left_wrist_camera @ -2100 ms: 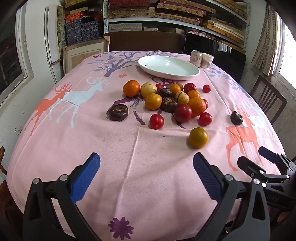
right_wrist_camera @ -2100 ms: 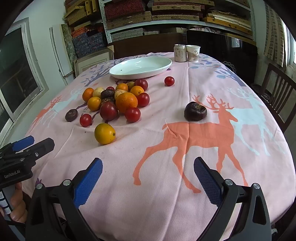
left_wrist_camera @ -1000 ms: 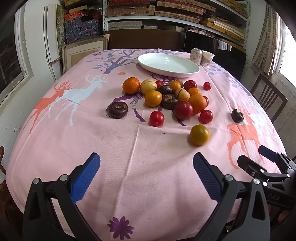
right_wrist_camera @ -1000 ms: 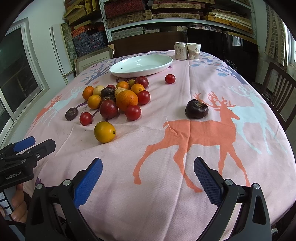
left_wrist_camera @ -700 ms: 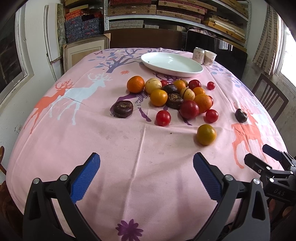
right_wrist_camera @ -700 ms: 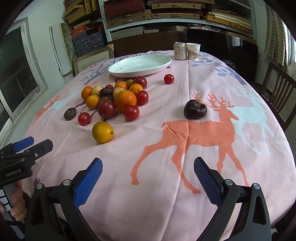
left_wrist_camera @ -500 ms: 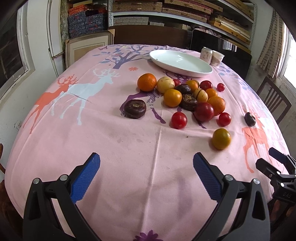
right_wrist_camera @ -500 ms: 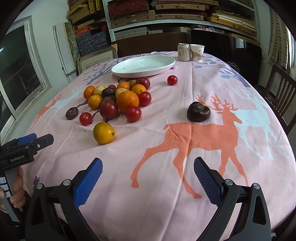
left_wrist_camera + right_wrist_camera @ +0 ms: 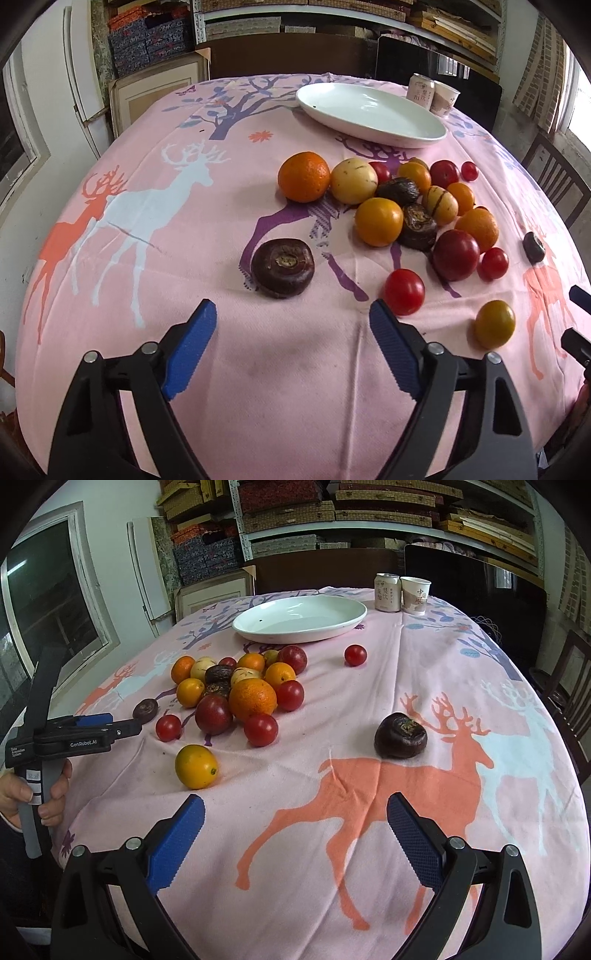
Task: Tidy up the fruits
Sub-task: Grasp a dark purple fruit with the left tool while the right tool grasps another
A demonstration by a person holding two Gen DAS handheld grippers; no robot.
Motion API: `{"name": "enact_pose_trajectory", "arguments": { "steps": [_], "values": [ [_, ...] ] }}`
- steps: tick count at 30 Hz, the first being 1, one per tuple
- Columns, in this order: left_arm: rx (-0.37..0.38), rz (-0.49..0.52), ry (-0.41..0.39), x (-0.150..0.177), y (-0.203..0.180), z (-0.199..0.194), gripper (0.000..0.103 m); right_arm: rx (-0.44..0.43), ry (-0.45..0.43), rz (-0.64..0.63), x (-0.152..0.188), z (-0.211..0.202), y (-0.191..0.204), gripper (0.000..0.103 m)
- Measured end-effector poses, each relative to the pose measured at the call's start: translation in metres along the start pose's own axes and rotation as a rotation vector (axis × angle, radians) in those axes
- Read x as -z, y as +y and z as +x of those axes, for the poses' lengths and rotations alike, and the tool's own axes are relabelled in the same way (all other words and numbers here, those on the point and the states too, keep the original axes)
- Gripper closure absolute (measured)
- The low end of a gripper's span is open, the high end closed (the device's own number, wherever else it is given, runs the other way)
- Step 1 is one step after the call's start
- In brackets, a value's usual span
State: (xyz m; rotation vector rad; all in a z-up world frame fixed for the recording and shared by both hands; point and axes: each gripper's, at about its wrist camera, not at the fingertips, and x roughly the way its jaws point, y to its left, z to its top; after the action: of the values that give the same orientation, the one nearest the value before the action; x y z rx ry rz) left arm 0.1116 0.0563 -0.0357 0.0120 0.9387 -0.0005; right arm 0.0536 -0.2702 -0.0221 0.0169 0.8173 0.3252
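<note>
A cluster of oranges, red and yellow fruits and dark fruits (image 9: 406, 206) lies mid-table on the pink tablecloth. A white oval plate (image 9: 369, 110) stands empty behind it. A dark flat fruit (image 9: 283, 267) lies just ahead of my open, empty left gripper (image 9: 291, 343). A red fruit (image 9: 403, 291) sits by its right finger. My right gripper (image 9: 295, 834) is open and empty over the orange deer print. A yellow-orange fruit (image 9: 196, 766) lies ahead on its left and a dark fruit (image 9: 400, 735) ahead on its right. The left gripper also shows in the right wrist view (image 9: 96, 725).
A can (image 9: 387, 592) and a paper cup (image 9: 415, 594) stand behind the plate. A lone red fruit (image 9: 355, 654) lies right of the cluster. Chairs (image 9: 569, 686) stand at the table's right side. Shelves and boxes fill the back wall.
My left gripper has moved forward and to the left, so the dark flat fruit now lies just ahead of it. The right gripper has moved only slightly. Both stay open.
</note>
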Motion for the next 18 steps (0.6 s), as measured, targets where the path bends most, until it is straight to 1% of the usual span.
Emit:
{"name": "enact_pose_trajectory", "arguments": {
  "steps": [1, 2, 4, 7, 8, 9, 12, 16, 17, 18],
  "values": [
    [0.004, -0.007, 0.015, -0.003, 0.002, 0.006, 0.03, 0.003, 0.002, 0.004, -0.002, 0.0, -0.003, 0.004],
    [0.018, -0.017, 0.03, -0.005, 0.004, 0.011, 0.036, 0.008, 0.002, 0.008, -0.003, 0.002, -0.006, 0.004],
    [0.026, -0.037, 0.051, -0.01, 0.007, 0.02, 0.036, 0.014, 0.005, 0.015, -0.005, 0.003, -0.012, 0.004],
    [0.006, -0.036, 0.055, -0.016, 0.007, 0.028, 0.046, 0.023, 0.016, 0.018, -0.008, 0.005, -0.017, 0.004],
    [-0.001, -0.034, 0.051, -0.018, 0.006, 0.029, 0.058, 0.024, 0.024, 0.018, -0.009, 0.007, -0.019, 0.004],
    [0.001, -0.032, 0.049, -0.019, 0.007, 0.03, 0.063, 0.027, 0.036, 0.018, -0.01, 0.009, -0.021, 0.004],
    [0.015, -0.046, 0.053, -0.022, 0.01, 0.031, 0.064, 0.059, 0.074, 0.025, -0.014, 0.016, -0.027, 0.004],
    [0.019, -0.039, 0.047, -0.022, 0.009, 0.031, 0.064, 0.099, 0.114, 0.022, -0.026, 0.032, -0.037, 0.004],
    [0.02, -0.038, 0.047, -0.022, 0.009, 0.031, 0.064, 0.107, 0.119, 0.021, -0.03, 0.036, -0.039, 0.006],
    [0.022, -0.038, 0.046, -0.022, 0.009, 0.031, 0.064, 0.116, 0.128, 0.026, -0.034, 0.041, -0.043, 0.012]
  ]
}}
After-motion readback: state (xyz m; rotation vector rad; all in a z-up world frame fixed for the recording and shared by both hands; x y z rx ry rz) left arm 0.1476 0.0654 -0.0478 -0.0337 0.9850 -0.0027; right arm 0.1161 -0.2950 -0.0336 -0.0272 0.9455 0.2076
